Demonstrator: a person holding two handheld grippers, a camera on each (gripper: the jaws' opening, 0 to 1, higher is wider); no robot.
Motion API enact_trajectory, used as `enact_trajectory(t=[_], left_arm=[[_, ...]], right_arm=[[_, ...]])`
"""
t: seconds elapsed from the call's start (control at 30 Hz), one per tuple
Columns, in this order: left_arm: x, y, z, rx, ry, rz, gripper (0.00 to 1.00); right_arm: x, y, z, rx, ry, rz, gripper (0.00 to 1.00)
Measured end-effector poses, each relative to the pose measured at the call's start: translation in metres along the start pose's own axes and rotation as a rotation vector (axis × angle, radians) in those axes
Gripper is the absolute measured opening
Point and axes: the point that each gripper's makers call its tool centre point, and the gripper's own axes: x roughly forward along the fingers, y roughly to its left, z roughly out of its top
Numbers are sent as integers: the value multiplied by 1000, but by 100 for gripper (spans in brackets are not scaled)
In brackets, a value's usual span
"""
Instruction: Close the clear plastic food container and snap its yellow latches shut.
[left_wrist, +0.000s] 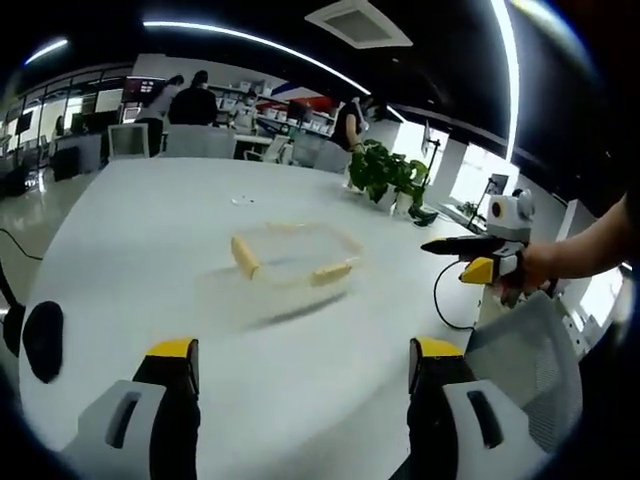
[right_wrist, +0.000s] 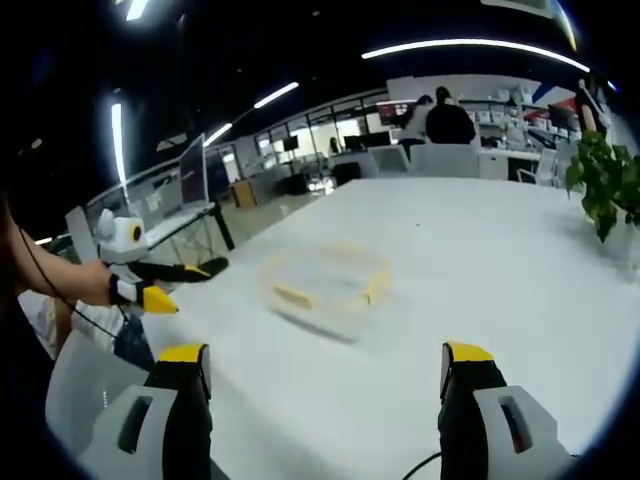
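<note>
Clearly, container (left_wrist: 296, 255) lies flat, lengthwise across.

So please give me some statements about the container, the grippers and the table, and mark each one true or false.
1. The clear container sits on the white table, with nothing gripping it. True.
2. The left gripper is shut on a yellow latch. False: it is open, its fingers wide apart and short of the container.
3. The right gripper is open. True.
4. Yellow latches show on the sides of the container. True.
5. The green plant stands inside the container. False: it stands apart from it, farther along the table.
6. The table is made of dark wood. False: it is white.
</note>
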Motion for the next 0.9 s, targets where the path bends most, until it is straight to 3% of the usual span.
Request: enact_trajectory(t=[0.67,0.9], left_arm=[[-23,-27,-23,-40,-20,-10,83],[-30,-26,-27,-57,-34,21,83]], right_arm=[[-28,9,-12,22,-10,-8,97],[-37,9,-16,29,-14,-15,97]])
